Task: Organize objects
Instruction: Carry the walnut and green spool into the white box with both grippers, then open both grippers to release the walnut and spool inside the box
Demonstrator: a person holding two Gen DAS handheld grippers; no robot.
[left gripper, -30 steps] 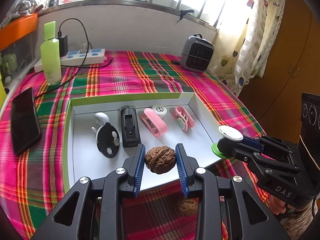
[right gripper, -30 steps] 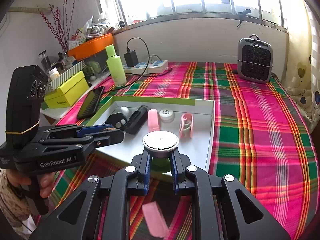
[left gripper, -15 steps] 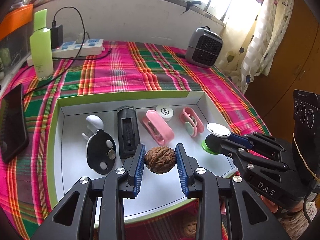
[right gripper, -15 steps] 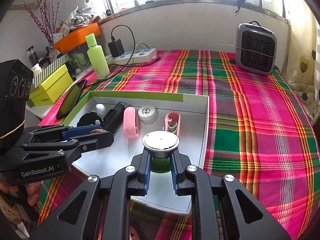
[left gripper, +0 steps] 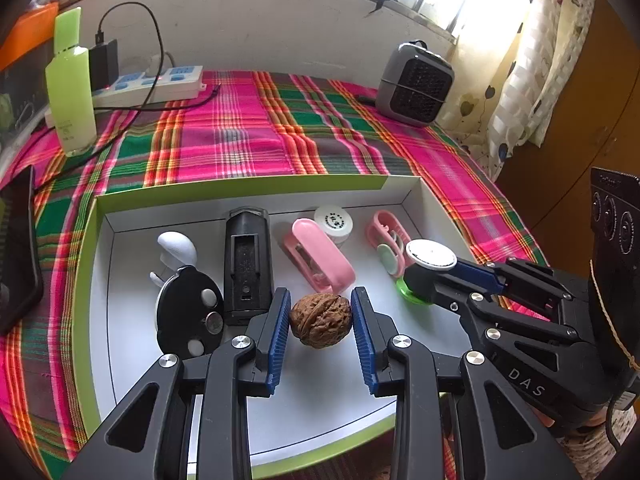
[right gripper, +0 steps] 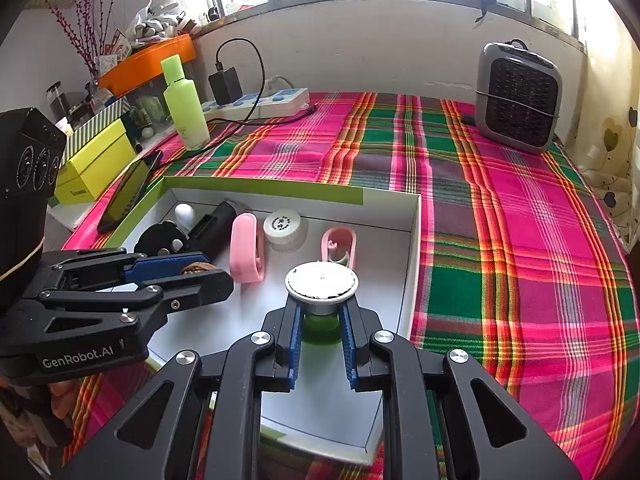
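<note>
— What's the left gripper [left gripper: 321, 322] got?

— A walnut [left gripper: 320, 320], pinched between its blue pads. The jaws are drawn in close, one pad against each side of the shell. It hangs over the white floor of the green-edged box [left gripper: 240, 182], and I can't tell whether the nut touches the bottom.

— And the other one?

— The right gripper [right gripper: 322, 330] is clamped as tight as it goes on a little green jar with a silver lid [right gripper: 321, 282], the lid sitting just above the fingertips. That one is over the box too, near the box's right wall.

— What lies ahead of the walnut?

— Just beyond the left fingertips — a black remote [left gripper: 246, 264] and a pink clip [left gripper: 322, 258]. Left of them, a round black disc [left gripper: 188, 312] with a white piece [left gripper: 176, 246] behind it. Further on, a white round cap [left gripper: 333, 220] and a smaller pink holder [left gripper: 390, 240], which is just beside the jar.

— Anything past the box?

— Plaid cloth [right gripper: 500, 220], a green bottle [right gripper: 184, 108], a small grey heater [right gripper: 518, 94].
</note>
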